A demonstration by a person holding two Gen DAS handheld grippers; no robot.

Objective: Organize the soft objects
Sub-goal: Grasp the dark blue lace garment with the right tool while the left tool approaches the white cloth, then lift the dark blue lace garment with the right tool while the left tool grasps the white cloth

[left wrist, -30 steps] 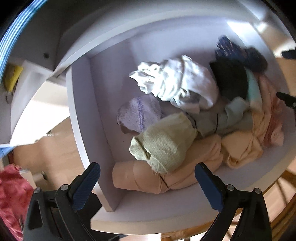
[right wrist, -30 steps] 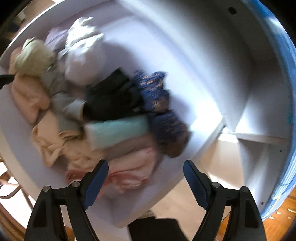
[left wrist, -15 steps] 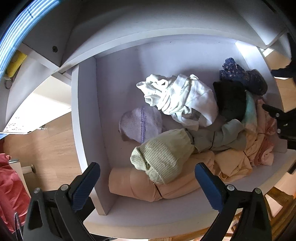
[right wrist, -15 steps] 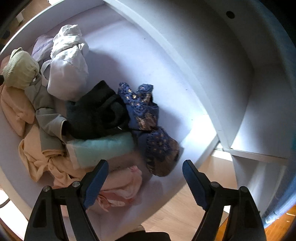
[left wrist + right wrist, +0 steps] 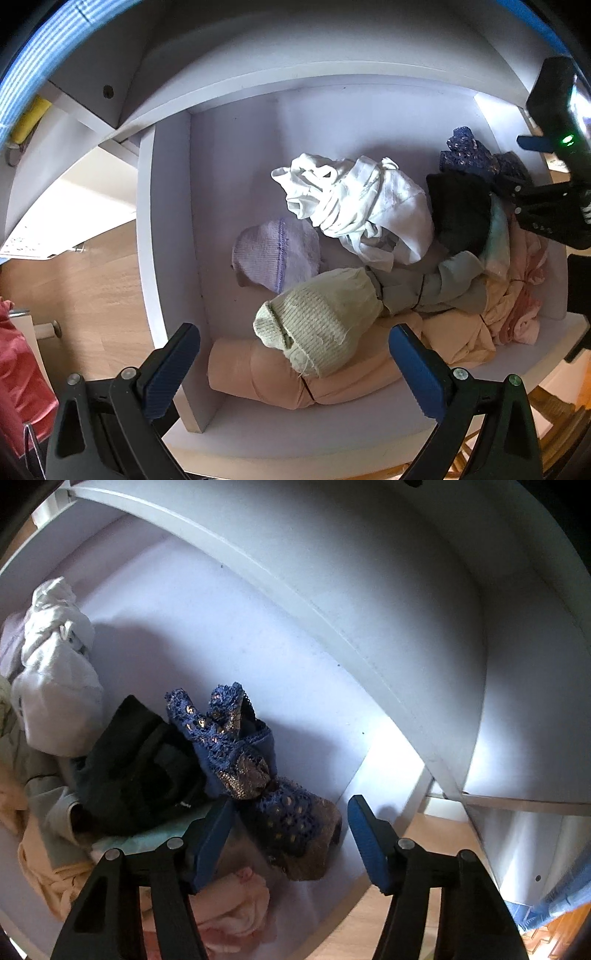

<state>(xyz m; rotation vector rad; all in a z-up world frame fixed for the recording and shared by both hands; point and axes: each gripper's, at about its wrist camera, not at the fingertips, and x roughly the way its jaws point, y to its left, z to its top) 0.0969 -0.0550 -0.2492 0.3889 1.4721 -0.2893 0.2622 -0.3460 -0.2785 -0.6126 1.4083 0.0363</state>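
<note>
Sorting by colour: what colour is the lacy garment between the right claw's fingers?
Dark blue lace with gold-brown patches; right wrist view.

Black tool (image 5: 288, 830), blue pads (image 5: 367, 840)

Counted in one white drawer (image 5: 162, 258): one white bundle (image 5: 362, 206), one purple knit (image 5: 277, 254), one green knit (image 5: 321, 317), one black roll (image 5: 458, 210), one blue lace piece (image 5: 236, 746). Saw two grippers.

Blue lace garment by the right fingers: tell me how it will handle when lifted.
The blue lace garment looks thin and crumpled, so it will probably droop and unfold. Its open holes may snag a fingertip. It overlaps the black garment, which might drag along.
</note>
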